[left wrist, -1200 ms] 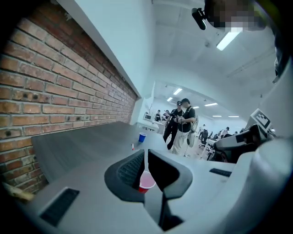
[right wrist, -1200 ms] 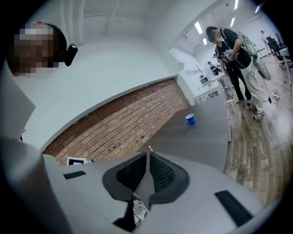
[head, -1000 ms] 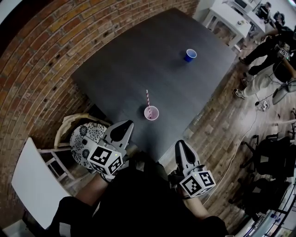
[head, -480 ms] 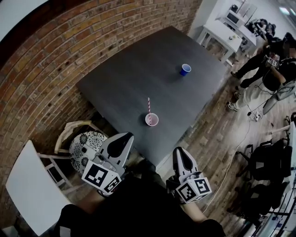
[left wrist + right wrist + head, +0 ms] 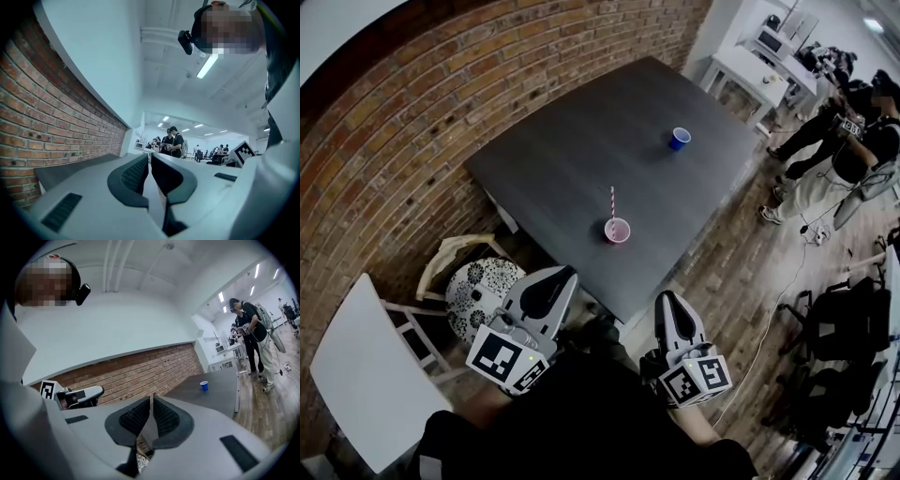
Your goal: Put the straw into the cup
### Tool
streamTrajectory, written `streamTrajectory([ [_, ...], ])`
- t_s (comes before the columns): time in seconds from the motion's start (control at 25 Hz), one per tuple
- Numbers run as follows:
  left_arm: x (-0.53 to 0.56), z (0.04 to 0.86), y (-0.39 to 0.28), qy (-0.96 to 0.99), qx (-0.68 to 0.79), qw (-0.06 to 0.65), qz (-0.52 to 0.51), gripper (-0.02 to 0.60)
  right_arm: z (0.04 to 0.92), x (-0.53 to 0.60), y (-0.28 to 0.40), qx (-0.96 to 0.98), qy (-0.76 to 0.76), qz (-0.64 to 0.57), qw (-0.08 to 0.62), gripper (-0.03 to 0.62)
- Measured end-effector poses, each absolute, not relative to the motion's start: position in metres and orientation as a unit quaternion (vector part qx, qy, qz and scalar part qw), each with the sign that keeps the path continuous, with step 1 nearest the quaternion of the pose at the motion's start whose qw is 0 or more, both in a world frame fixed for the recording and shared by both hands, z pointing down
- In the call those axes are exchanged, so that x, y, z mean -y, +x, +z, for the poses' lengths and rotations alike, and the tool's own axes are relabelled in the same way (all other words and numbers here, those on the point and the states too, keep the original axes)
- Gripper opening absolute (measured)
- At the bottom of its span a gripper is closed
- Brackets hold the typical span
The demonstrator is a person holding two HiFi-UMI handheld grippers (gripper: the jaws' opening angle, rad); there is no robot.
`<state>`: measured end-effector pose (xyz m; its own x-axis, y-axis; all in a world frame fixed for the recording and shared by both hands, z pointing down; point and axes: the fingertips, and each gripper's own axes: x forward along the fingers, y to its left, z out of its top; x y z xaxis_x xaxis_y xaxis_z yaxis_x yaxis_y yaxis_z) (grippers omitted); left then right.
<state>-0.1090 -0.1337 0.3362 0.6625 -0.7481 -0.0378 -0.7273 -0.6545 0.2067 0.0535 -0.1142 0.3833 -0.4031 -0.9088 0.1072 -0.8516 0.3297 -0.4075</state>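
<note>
I keep the left gripper (image 5: 549,283) and right gripper (image 5: 669,306) pressed together and empty, while the straw (image 5: 612,201) stays standing in the cup (image 5: 617,231) on the bench (image 5: 572,141) ahead, so the task looks done.

Bare tabletop (image 5: 572,150) rings the pink cup (image 5: 617,231) (straw (image 5: 612,200) upright inside); blue cup (image 5: 679,139) stands well apart, far right.

I see a pink cup (image 5: 617,230), a red-and-white striped straw (image 5: 612,200) and a blue cup (image 5: 679,139), all against a dark grey table (image 5: 572,141). The wall (image 5: 403,122) is red-brown brick with paler mortar lines. The chair cushion (image 5: 478,286) has a black-and-white flowery print. The floor (image 5: 741,258) is brown wood planks. My left gripper (image 5: 555,279) and right gripper (image 5: 667,305) are pale grey with black pads and black-and-white square markers.
</note>
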Motion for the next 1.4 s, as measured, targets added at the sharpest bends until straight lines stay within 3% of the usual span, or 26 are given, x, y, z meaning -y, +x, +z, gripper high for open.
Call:
streamTrajectory([
  [0.52,0.116,0.350,-0.152,0.897,0.417,0.112,-0.098,0.034,0.399,0.101,0.018,-0.822,-0.531,-0.203,0.043,0.046],
  [1.4,0.127,0.351,-0.166,0.894,0.420,0.115,-0.105,0.034,0.392,0.111,-0.005,-0.840,-0.511,-0.183,0.026,0.046],
])
